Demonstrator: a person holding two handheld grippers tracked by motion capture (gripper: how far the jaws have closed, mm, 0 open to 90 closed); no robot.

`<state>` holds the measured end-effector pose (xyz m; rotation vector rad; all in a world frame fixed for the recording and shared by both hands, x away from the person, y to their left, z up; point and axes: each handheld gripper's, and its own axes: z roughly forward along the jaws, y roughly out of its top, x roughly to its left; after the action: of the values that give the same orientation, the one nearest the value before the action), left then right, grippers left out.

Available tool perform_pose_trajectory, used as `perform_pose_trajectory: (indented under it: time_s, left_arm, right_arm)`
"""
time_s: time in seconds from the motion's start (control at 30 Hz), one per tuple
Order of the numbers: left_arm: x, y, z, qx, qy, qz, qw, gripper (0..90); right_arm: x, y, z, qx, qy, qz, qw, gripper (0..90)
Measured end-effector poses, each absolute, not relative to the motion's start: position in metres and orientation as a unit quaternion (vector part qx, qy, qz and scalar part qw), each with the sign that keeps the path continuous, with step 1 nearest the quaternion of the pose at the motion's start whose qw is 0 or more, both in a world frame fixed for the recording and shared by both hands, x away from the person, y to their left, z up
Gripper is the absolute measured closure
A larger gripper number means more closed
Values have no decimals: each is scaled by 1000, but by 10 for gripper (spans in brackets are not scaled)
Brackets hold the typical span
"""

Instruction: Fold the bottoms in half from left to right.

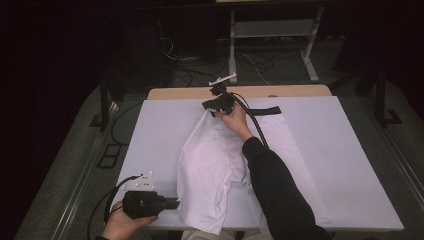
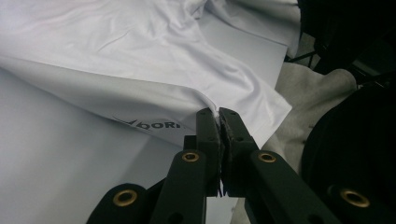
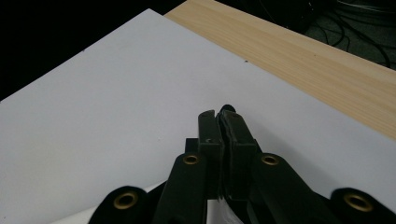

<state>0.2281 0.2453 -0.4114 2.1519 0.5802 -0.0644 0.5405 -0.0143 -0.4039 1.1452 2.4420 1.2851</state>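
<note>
A white garment (image 1: 210, 165) lies rumpled down the middle of the white table cover (image 1: 340, 165). My left gripper (image 1: 176, 203) sits at the near left corner and points right, its jaws shut on the garment's near edge. In the left gripper view the jaws (image 2: 218, 113) pinch a fold of the cloth (image 2: 140, 60) beside a dark printed logo (image 2: 149, 124). My right gripper (image 1: 206, 105) is at the far side and shut on the garment's far corner, which rises to it. The right gripper view has the closed jaws (image 3: 218, 113) over the bare cover.
A black strap (image 1: 265, 111) lies on the cover right of the right gripper. A bare wooden strip (image 1: 180, 93) runs along the table's far edge. The person's dark sleeve (image 1: 275, 190) crosses the garment's right side. A metal stand (image 1: 272, 30) and cables are on the floor behind.
</note>
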Motion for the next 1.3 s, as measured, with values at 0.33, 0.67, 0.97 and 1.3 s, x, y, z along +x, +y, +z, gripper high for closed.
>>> perform_pose_trajectory:
  time_s: [0.33, 0.67, 0.97, 1.3]
  left_arm:
    - [229, 225, -403, 875, 204, -37, 437, 868]
    - [232, 207, -398, 878, 180, -45, 440, 868]
    - [232, 186, -392, 882, 153, -58, 442, 868]
    - [235, 158, -388, 884, 116, -80, 446, 868]
  right_arm:
    - [540, -22, -398, 382, 814, 431, 80, 853]
    - [539, -34, -390, 385, 810, 433, 84, 853]
    - [539, -49, -388, 391, 806, 436, 88, 854]
    - [540, -76, -381, 401, 803, 429, 100, 853]
